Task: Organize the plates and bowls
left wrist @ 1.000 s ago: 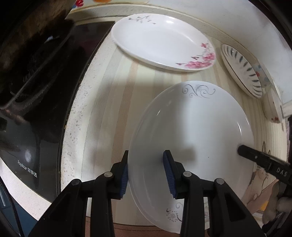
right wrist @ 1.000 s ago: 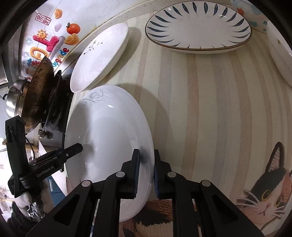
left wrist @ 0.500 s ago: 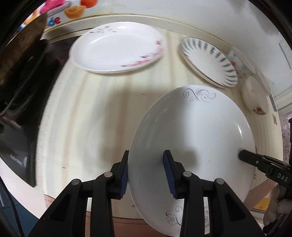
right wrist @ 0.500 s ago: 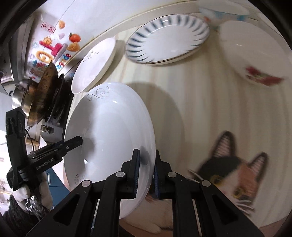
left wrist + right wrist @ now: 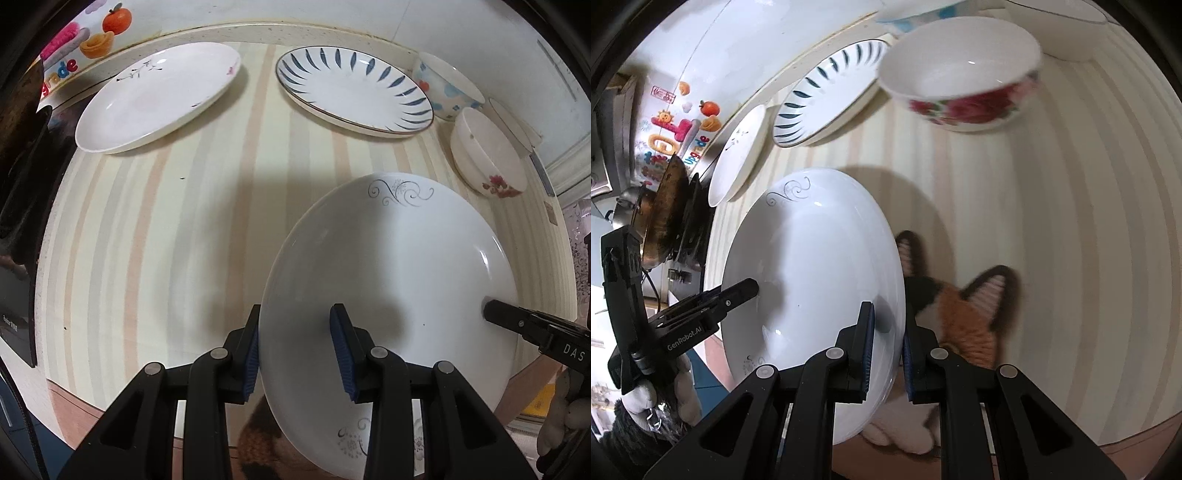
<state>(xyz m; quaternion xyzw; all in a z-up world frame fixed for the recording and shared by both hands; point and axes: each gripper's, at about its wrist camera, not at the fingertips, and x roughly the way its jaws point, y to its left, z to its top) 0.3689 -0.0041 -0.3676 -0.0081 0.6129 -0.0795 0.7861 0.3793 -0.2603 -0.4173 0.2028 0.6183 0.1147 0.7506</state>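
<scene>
A white plate with grey scrollwork (image 5: 399,273) is held off the striped counter by both grippers. My left gripper (image 5: 297,354) is shut on its near rim. My right gripper (image 5: 888,338) is shut on the opposite rim (image 5: 812,266). On the counter lie a white plate with a pink flower edge (image 5: 155,96), a blue-leaf plate (image 5: 351,88), a bowl with blue blotches (image 5: 447,88) and a bowl with red roses (image 5: 487,162). The rose bowl (image 5: 964,77) is close ahead in the right wrist view.
A black stove with a dark wok (image 5: 661,218) lies left of the counter. A tiled wall with colourful stickers (image 5: 92,40) runs behind the dishes. A cat-print mat (image 5: 960,310) lies under the held plate. Another white dish (image 5: 513,122) stands by the right wall.
Both grippers have carried the scrollwork plate to the right, away from the stove, so the bowls have come into view. The grip on both rims is unchanged.
</scene>
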